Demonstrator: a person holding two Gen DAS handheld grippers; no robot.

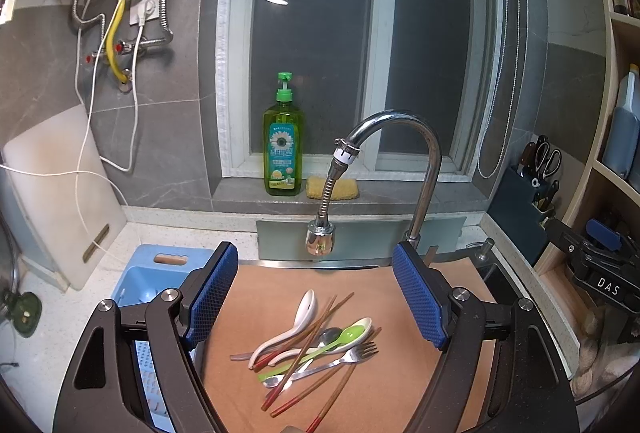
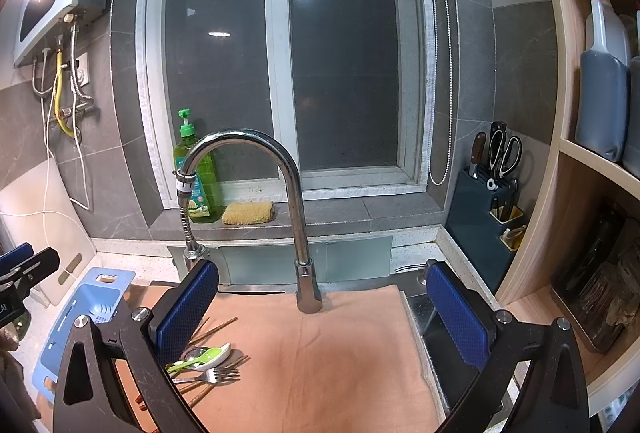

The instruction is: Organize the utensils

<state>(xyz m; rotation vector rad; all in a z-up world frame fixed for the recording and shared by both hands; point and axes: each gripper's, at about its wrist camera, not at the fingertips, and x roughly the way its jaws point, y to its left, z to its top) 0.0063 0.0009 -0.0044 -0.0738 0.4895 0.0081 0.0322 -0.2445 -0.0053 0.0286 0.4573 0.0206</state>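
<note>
Orange-tan cloth mat (image 1: 400,297): laid over the sink, centre of both views.
Curved chrome faucet (image 1: 416,161): at 12 o'clock of the mat.
Pale blue slotted plastic tray (image 1: 140,285): at 9 o'clock of the mat, on the counter.
Left gripper (image 1: 316,297): blue-padded jaws spread wide, empty, above the pile.
Right gripper (image 2: 320,309): jaws likewise apart, empty.
Utensil pile: white ceramic spoon (image 1: 296,321), green plastic spoon (image 1: 344,335), steel fork (image 1: 344,357), red-tipped wooden chopsticks (image 1: 308,345), heaped crosswise at the mat's 7 o'clock.
</note>
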